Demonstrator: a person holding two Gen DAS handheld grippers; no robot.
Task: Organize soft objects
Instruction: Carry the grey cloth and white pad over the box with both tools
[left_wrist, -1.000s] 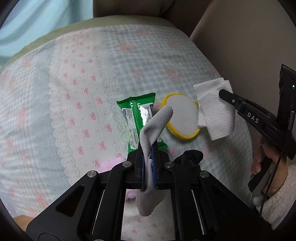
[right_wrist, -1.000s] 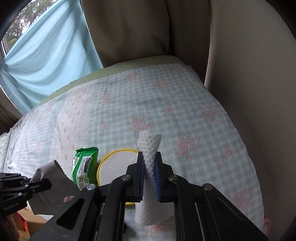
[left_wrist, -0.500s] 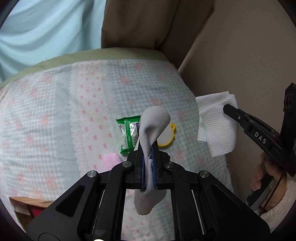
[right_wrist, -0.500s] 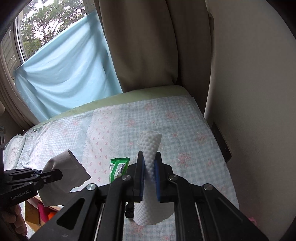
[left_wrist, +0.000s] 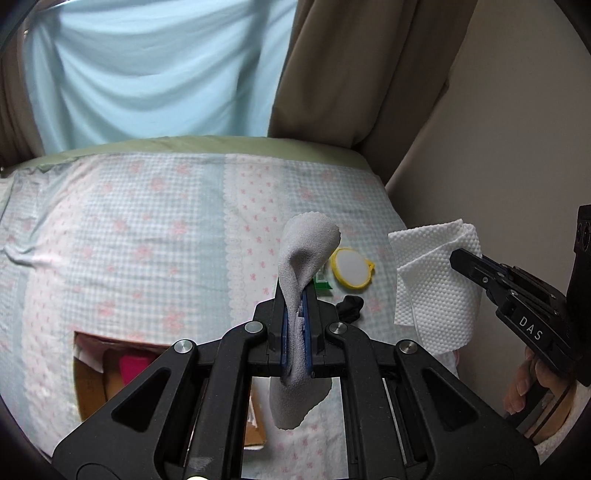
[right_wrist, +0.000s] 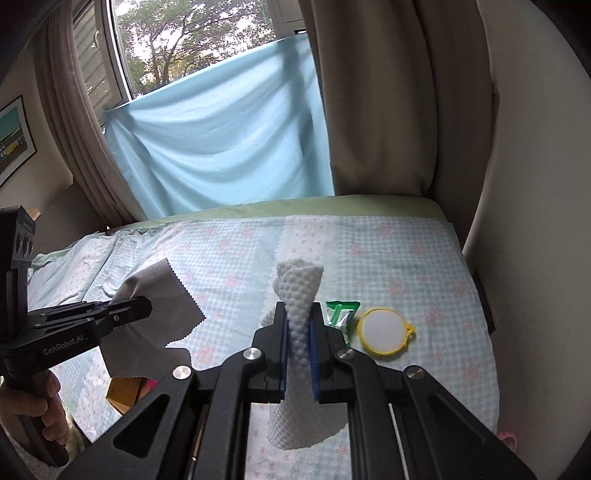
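Observation:
My left gripper (left_wrist: 295, 314) is shut on a grey cloth (left_wrist: 306, 247) that curls above the jaws and hangs below them. From the right wrist view the same left gripper (right_wrist: 142, 308) shows at the left with the grey cloth (right_wrist: 159, 306) spread out. My right gripper (right_wrist: 299, 325) is shut on a white dimpled paper towel (right_wrist: 297, 288); in the left wrist view the right gripper (left_wrist: 458, 256) pinches that towel (left_wrist: 432, 284) at the right. Both are held high over the bed. On the bedspread lie a yellow-rimmed round pad (right_wrist: 382, 330), a green wipes packet (right_wrist: 341, 314) and a black sock (left_wrist: 349, 306).
A checked bedspread with pink bows (left_wrist: 147, 240) covers the bed. An open cardboard box (left_wrist: 96, 373) with pink contents sits below its near edge. A blue sheet (right_wrist: 221, 147) and beige curtains (right_wrist: 388, 92) hang behind; a wall (right_wrist: 535, 221) stands to the right. A person's hand (right_wrist: 37, 406) holds the left handle.
Both grippers have risen and drawn back from the bed, each keeping hold of its cloth. The items on the bedspread look smaller, and the cardboard box has come into view.

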